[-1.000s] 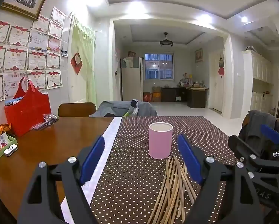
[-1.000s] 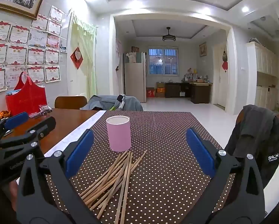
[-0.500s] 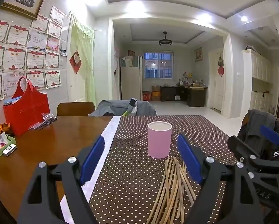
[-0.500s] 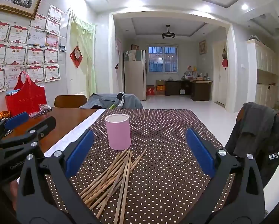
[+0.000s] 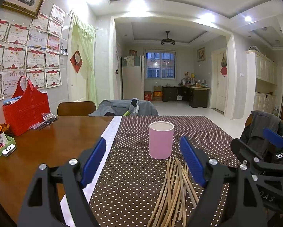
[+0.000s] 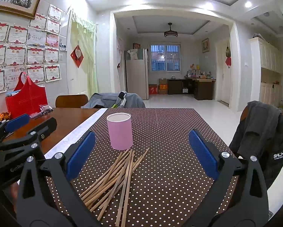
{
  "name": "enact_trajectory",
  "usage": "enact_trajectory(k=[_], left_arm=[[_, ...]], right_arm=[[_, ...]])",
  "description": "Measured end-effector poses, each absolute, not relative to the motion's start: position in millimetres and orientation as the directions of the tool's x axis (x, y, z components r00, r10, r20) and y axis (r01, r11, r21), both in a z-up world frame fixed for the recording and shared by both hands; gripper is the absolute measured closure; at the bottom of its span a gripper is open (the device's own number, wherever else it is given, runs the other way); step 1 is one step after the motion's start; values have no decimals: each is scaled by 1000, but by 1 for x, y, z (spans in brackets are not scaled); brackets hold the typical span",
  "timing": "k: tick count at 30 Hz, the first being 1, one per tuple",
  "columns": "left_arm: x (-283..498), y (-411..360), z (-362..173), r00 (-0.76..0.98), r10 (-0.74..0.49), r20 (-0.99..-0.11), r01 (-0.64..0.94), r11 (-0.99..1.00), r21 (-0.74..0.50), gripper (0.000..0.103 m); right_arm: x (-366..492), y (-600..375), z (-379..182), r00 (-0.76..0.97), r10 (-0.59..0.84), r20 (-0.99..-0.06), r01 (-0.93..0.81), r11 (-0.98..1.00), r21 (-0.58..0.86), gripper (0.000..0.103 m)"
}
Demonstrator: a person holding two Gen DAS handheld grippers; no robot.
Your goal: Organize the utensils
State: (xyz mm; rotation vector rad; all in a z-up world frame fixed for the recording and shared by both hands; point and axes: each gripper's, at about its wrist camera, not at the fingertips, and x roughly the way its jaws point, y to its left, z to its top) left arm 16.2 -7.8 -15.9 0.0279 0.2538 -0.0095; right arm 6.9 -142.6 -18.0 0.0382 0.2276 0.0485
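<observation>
left gripper (image 5: 143,162) jaws wide above chopsticks (image 5: 176,191), right gripper (image 6: 140,155) likewise, level

Both cams are wrist fisheyes, low over the dining table (image 5: 46,143), facing fwd down the room toward the far window (image 5: 160,64).

Left wrist view: its own blue-padded fingers fill the lower frame; the pink cup (image 5: 161,140) sits center, the chopsticks (image 5: 174,191) lower center-right, and the right gripper (image 5: 264,147) shows at right edge.

Right wrist view: same heading, set further right. Cup (image 6: 120,130) is center-left, chopsticks (image 6: 115,179) lower center, left gripper (image 6: 27,125) at left edge.

Shared: cup, chopsticks, dotted tablecloth (image 6: 170,132), red bag (image 5: 26,109).
</observation>
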Motion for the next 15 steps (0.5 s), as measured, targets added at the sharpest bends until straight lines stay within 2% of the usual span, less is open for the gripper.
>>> enact_trajectory(k=[15], left_arm=[[13,-6,-20,967,-12,-255,19,1000,25,24]], right_arm=[[3,-143,-24,968,57,-243,-43,997,62,6]])
